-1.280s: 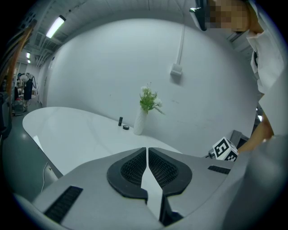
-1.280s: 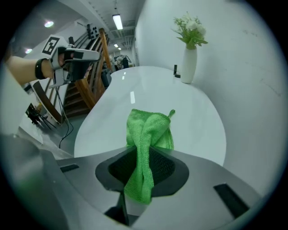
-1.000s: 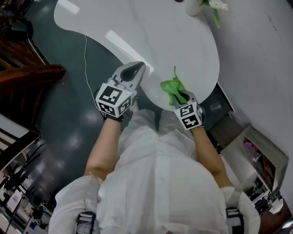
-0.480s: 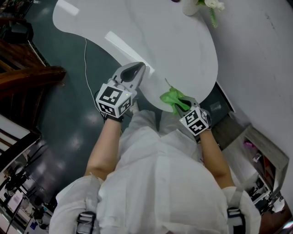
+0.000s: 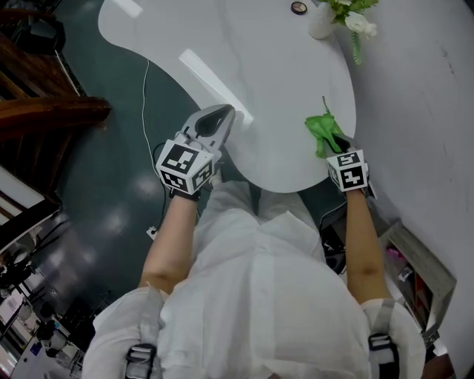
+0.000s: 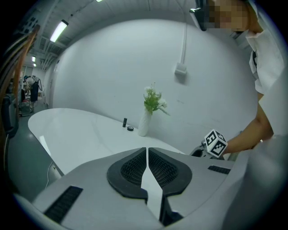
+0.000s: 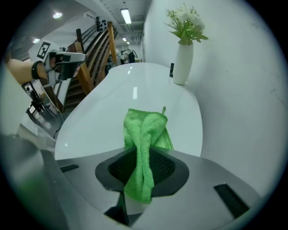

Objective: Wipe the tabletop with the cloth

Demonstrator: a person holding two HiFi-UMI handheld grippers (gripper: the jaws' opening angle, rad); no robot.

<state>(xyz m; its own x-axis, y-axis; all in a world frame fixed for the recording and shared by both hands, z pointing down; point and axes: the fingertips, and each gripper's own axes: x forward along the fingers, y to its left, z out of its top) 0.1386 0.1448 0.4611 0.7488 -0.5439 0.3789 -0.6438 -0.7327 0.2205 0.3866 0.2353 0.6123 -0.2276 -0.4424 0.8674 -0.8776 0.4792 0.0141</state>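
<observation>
right tongs [image 5: 335, 142]: squeezed tight on the green cloth [image 5: 321, 127] | cloth: over the white surface [image 5: 274, 74], near its right edge | left tongs [image 5: 219, 115]: pressed together, holding nothing, by the surface's near left edge | flower vase [image 5: 320, 21]: far end

Head view is looking steeply down over the person, tabletop [image 5: 281, 89] spreading toward 12 o'clock. Both gripper views are sitting close behind own jaws, skimming low across it. All three are catching the vase [image 5: 320, 22] at 1 o'clock.
</observation>
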